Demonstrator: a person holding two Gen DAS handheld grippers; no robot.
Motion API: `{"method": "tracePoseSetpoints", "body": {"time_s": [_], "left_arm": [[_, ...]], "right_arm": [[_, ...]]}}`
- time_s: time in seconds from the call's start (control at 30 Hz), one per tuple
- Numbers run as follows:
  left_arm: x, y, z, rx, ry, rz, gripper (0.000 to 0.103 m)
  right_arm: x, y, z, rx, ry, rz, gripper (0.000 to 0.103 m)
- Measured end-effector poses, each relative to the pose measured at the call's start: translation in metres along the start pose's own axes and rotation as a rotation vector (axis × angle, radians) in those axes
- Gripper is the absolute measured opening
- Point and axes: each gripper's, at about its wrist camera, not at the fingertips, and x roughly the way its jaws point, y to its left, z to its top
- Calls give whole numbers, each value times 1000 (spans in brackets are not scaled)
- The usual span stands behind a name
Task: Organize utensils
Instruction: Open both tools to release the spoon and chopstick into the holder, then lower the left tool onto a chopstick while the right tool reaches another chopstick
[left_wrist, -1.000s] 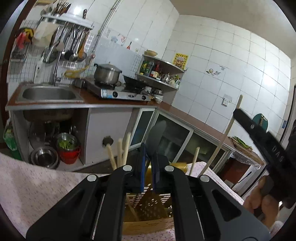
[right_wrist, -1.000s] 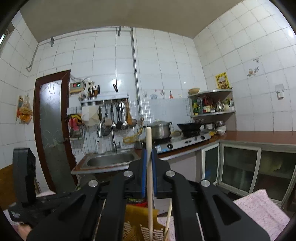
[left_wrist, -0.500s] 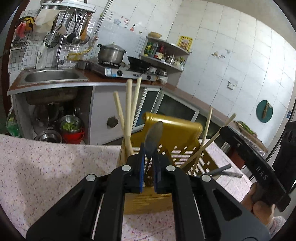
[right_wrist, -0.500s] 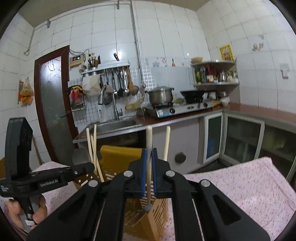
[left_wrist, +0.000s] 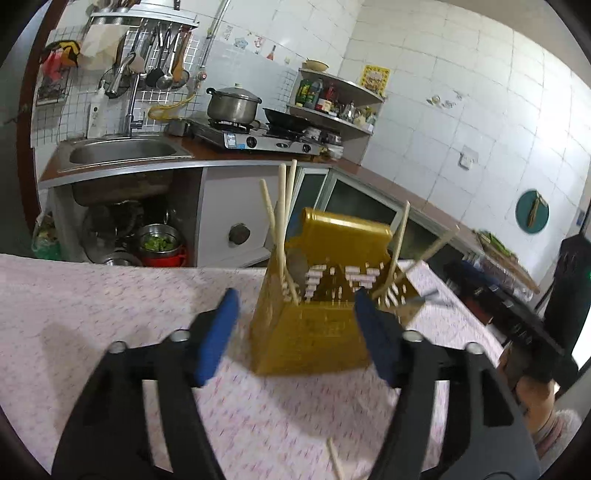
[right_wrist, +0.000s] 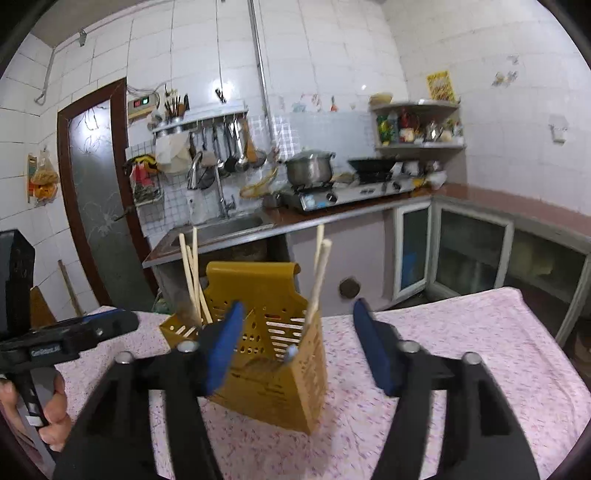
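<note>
A yellow slotted utensil holder (left_wrist: 314, 325) stands on the pink-patterned tablecloth (left_wrist: 92, 314); it also shows in the right wrist view (right_wrist: 269, 354). Several wooden chopsticks (left_wrist: 280, 221) stand in its left and right compartments, also seen in the right wrist view (right_wrist: 317, 280). A spoon (left_wrist: 297, 264) sits inside the holder. My left gripper (left_wrist: 295, 321) is open and empty, just in front of the holder. My right gripper (right_wrist: 295, 343) is open and empty, fingers either side of the holder's near corner. One loose chopstick (left_wrist: 336, 458) lies on the cloth near me.
Behind the table are a sink (left_wrist: 122, 153), a gas stove with a pot (left_wrist: 232, 105), a corner shelf (left_wrist: 332, 99) and low cabinets (right_wrist: 461, 251). A door (right_wrist: 96, 206) stands at left. Each view shows the other hand-held gripper at its edge (right_wrist: 66, 336).
Both grippers have opened and drawn back. The spoon left my left gripper and the chopstick left my right gripper; both now stand in the holder.
</note>
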Motion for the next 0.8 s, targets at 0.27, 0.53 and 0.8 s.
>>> {"method": "tracePoseSetpoints", "body": {"time_s": [0.27, 0.53, 0.8], "left_arm": [[-42, -1, -46, 95, 81, 27, 95], [-52, -1, -94, 125, 197, 7, 98], [-46, -4, -129, 115, 266, 2, 96]], "right_arm": [[-45, -7, -27, -22, 74, -78, 71], [-63, -17, -72, 12, 184, -162, 73], [-74, -22, -114, 15, 275, -218, 73]]}}
